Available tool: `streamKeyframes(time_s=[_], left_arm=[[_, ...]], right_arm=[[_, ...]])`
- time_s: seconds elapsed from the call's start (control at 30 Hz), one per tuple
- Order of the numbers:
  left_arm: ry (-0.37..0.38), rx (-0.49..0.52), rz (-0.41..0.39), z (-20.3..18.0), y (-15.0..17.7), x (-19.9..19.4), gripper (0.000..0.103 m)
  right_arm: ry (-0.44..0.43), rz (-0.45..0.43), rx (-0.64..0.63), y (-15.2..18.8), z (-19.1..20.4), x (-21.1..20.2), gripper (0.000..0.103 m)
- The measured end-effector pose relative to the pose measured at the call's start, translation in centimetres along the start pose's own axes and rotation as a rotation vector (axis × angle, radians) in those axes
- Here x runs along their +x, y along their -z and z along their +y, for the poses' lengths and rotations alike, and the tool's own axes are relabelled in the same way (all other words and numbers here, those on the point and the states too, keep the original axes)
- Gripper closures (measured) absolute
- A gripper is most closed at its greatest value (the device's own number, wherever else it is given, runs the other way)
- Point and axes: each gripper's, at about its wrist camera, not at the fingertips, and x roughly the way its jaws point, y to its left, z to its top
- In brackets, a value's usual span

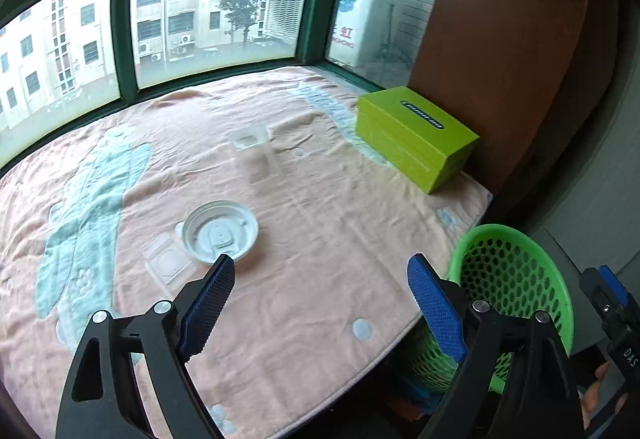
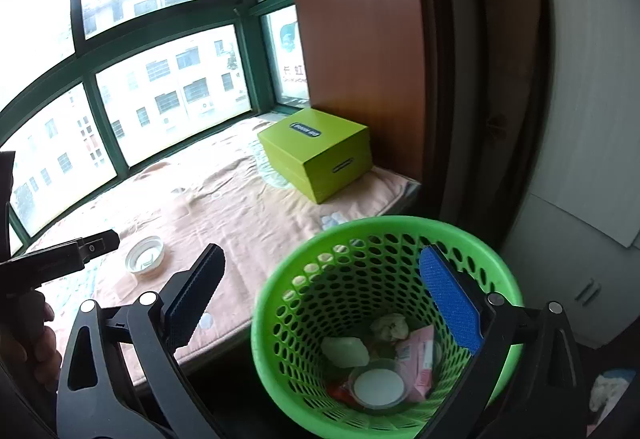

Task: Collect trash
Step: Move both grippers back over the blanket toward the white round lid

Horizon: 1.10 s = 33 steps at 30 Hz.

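Lid (image 1: 219,231) on blanket (image 1: 320,207), left of basket (image 1: 516,275)

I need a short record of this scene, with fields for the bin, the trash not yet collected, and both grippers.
surface: pink blanket by the window
bin: green basket beside the blanket's edge, already holding wrappers and a small lid
trash left: white lid, flat clear tray touching it, clear cup farther back
other: green box at the wall
left gripper: open, empty, near the white lid
right gripper: open, empty, over the basket
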Motion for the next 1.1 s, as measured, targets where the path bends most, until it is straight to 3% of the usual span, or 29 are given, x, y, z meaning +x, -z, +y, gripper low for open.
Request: streamKeyframes(time_s=[0.33,0.57,0.8,1.1], left_arm=[[-0.139,-0.147,0.032,9.5,0.6,1.2,0.018],[-0.205,-0.235,0.032,14.8,1.1,0.4,0.018],[-0.231,-0.287,0.031,17.7,1.8,-0.4,0.018],[-0.246,-0.347,0.034,20.5,2.8,-1.1,0.018]], right_arm=[[-0.085,0.044,-0.063,-0.1,3.7,2.8,0.006],[-0.186,0.100,-0.148,0.2,9.2,6.0,0.006],[-0.356,0.198,-0.229,0.9,15.9,10.6,0.006],[-0.417,0.321,-0.299,1.2,23.3,17.6,0.005]])
